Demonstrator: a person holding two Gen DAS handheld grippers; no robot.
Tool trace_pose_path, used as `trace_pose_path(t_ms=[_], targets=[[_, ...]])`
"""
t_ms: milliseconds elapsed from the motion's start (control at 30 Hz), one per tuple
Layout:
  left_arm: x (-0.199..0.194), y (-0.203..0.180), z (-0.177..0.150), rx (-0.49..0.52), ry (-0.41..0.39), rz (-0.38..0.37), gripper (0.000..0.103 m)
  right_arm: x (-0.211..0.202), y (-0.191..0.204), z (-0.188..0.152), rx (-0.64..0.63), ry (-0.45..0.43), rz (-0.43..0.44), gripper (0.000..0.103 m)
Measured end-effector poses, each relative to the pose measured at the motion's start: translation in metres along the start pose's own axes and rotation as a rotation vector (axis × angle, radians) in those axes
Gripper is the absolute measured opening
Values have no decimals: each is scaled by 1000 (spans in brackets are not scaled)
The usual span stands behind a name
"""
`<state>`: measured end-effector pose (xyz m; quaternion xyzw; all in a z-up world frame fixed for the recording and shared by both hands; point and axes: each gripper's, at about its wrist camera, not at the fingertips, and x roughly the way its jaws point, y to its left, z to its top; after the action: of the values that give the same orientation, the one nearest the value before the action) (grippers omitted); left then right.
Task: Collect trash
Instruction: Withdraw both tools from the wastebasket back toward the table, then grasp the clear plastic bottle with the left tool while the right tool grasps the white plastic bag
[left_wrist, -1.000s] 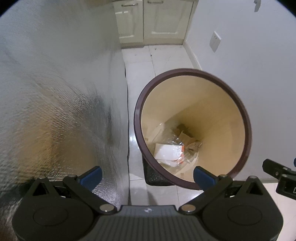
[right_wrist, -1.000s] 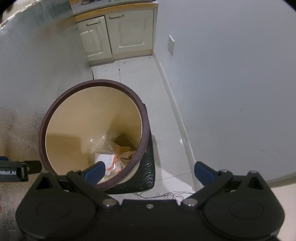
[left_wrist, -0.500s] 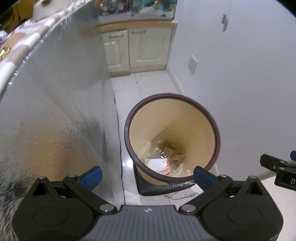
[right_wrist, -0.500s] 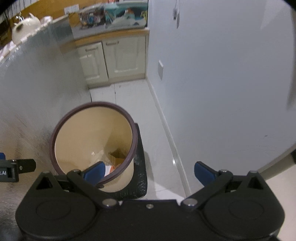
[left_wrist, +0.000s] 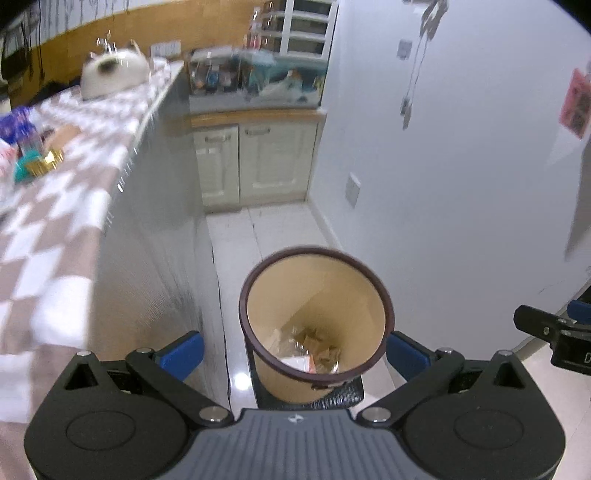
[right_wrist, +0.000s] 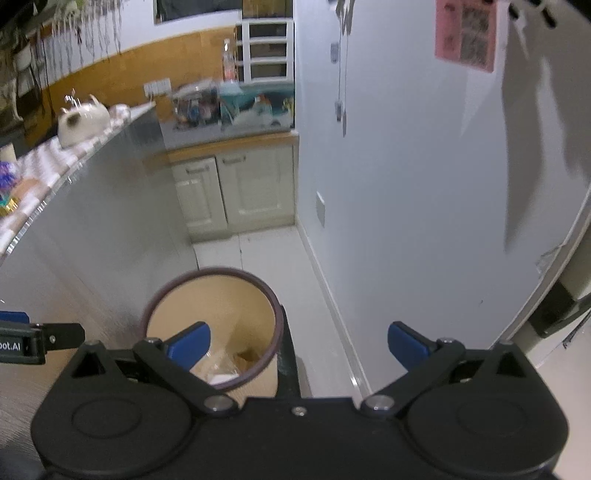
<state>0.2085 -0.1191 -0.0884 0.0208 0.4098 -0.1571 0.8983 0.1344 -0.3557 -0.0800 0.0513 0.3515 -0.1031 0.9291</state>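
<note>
A tan trash bin with a dark brown rim (left_wrist: 314, 254) stands on the white floor below both grippers; it also shows in the right wrist view (right_wrist: 212, 273). Paper and plastic scraps (left_wrist: 310, 350) lie at its bottom. My left gripper (left_wrist: 293, 354) is open and empty, high above the bin. My right gripper (right_wrist: 299, 343) is open and empty, above the bin's right side. The tip of the right gripper (left_wrist: 546, 328) shows at the right of the left wrist view.
A checkered counter (left_wrist: 55, 206) with a silver side panel (left_wrist: 155, 258) runs along the left, with a white teapot (left_wrist: 110, 74) and small items on it. Cream cabinets (left_wrist: 255, 162) stand at the back. A white wall (left_wrist: 443, 184) is on the right.
Both grippers have risen well away from the bin, which now looks smaller and lower. The counter top and back of the room have come into view. Both stay open.
</note>
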Motion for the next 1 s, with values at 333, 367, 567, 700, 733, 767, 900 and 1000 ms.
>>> trace_pose_path(t_ms=[333, 367, 567, 700, 733, 767, 900, 1000], targets=[[-70, 17, 7, -1, -195, 5, 103, -50, 17, 11, -18, -173, 38, 103], [-76, 21, 9, -7, -210, 5, 103, -54, 21, 13, -27, -194, 43, 103], [-110, 47, 15, -33, -312, 38, 103, -74, 45, 25, -56, -290, 108, 103], [-129, 72, 18, -60, -364, 84, 103, -84, 68, 31, -93, -339, 160, 103], [-134, 79, 18, -70, -376, 101, 103, -86, 75, 32, -104, -349, 176, 103], [-137, 87, 18, -81, -384, 119, 103, -88, 82, 34, -116, -360, 192, 103], [-146, 120, 17, -113, -398, 179, 103, -93, 114, 40, -163, -386, 253, 103], [-151, 146, 16, -141, -398, 229, 103, -95, 140, 46, -196, -395, 301, 103]])
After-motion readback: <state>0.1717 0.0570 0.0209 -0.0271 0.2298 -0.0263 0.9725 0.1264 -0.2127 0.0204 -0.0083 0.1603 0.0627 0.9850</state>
